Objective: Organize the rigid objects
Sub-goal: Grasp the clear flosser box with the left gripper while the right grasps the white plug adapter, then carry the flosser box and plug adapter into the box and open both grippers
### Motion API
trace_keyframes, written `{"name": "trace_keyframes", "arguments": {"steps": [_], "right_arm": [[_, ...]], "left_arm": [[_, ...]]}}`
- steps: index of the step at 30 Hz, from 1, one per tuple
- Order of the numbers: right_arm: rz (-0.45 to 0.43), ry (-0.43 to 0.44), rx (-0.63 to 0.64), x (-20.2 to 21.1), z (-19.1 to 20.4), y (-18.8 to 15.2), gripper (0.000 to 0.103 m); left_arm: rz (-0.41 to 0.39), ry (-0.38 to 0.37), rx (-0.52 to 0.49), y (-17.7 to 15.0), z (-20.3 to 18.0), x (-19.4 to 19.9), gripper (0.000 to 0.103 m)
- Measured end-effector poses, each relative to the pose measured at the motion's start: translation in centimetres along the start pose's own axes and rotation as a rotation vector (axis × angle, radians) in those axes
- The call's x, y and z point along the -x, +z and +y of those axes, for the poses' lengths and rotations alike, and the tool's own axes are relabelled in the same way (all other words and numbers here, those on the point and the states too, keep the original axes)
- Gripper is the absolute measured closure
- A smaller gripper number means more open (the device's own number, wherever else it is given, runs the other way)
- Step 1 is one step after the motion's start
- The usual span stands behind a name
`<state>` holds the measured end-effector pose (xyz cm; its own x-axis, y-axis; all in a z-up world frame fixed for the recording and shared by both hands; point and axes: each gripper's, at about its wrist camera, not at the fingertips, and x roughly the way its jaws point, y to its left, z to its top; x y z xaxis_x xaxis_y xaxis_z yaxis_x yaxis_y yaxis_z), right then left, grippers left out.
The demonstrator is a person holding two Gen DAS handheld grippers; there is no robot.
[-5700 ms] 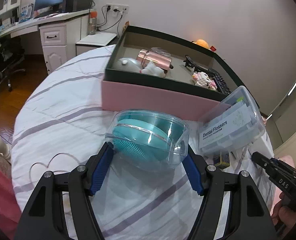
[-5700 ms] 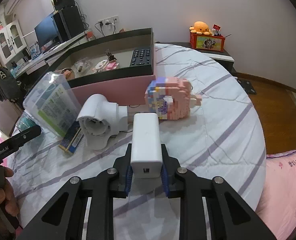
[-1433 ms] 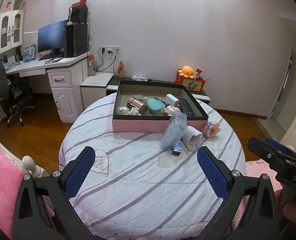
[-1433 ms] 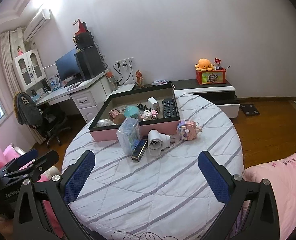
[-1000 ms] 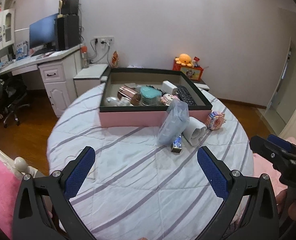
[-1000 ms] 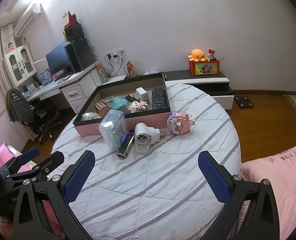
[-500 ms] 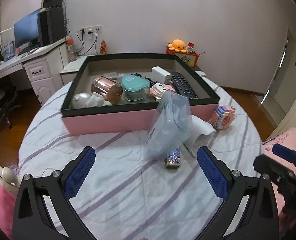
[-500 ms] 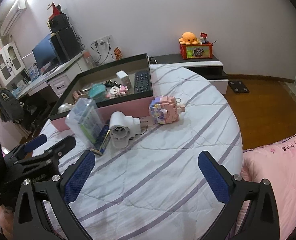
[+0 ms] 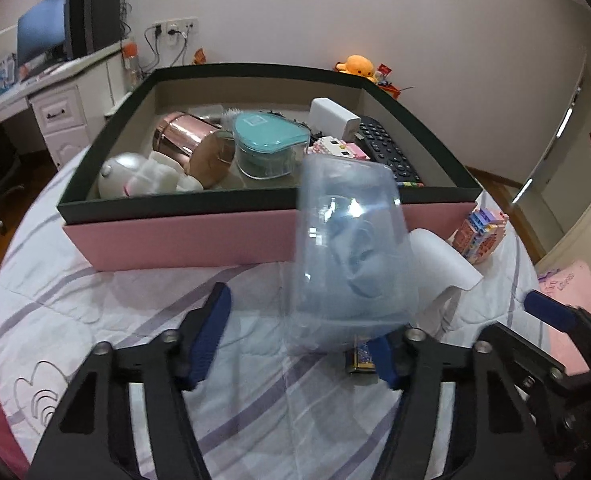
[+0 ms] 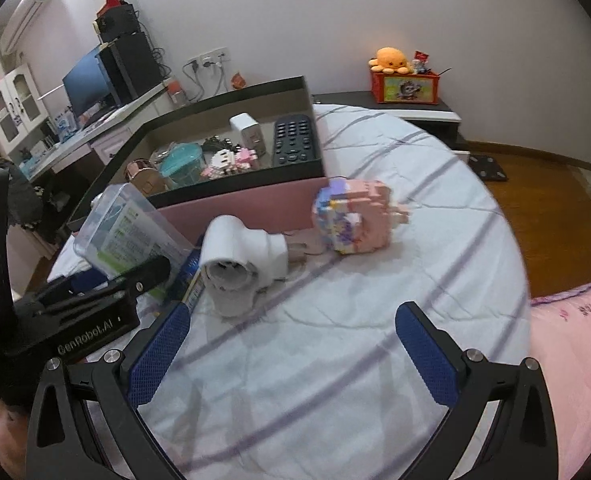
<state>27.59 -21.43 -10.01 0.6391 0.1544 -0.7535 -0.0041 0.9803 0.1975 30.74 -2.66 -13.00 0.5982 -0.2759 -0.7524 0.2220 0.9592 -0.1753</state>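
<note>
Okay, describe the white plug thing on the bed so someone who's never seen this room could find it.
Start at the big pink box with the dark rim on the striped bedspread. Just outside its front wall lies the white plug, between a clear plastic box and a pink brick toy. It alone is plain white, with a round open end.

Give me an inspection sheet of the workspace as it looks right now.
Surface: round bed, striped cover.
Job's things: clear floss box, white plug adapter, brick toy outside the pink tray; remote, teal container inside.
Clutter: small box.
Grippers: left gripper closing around the floss box; right gripper open, empty.
Cables: wall-socket leads.
Surroundings: desk, monitor, octopus plush.
</note>
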Motion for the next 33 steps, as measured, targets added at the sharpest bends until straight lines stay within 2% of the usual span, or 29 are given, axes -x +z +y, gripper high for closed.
{"name": "trace_keyframes", "arguments": {"steps": [5, 12, 17, 19, 21, 33], "right_arm": [[0.012, 0.049, 0.006, -1.6, 0.7, 0.8, 0.002], [0.028, 0.066, -0.034, -3.7, 0.6, 1.3, 0.010], [0.025, 0.058, -0.033, -4.8, 1.1, 1.7, 0.016], [0.026, 0.026, -0.002, -5.5, 1.7, 1.8, 0.026], [0.009, 0.016, 0.011, -5.4, 1.9, 1.8, 0.029], [-0.050, 0.071, 0.008, -1.2, 1.8, 0.9, 0.030]], "left_arm": [[-0.019, -0.024, -0.001, 0.0, 0.1, 0.3, 0.067], [-0.025, -0.063, 0.030, -0.1, 0.8, 0.3, 0.068], [-0.035, -0.059, 0.052, -0.3, 1.8, 0.7, 0.069], [-0.037, -0.057, 0.056, -0.3, 2.0, 0.8, 0.069], [-0.039, -0.048, 0.053, -0.2, 2.1, 0.9, 0.069], [-0.075, -0.015, 0.050, -0.7, 2.6, 4.0, 0.069]]}}
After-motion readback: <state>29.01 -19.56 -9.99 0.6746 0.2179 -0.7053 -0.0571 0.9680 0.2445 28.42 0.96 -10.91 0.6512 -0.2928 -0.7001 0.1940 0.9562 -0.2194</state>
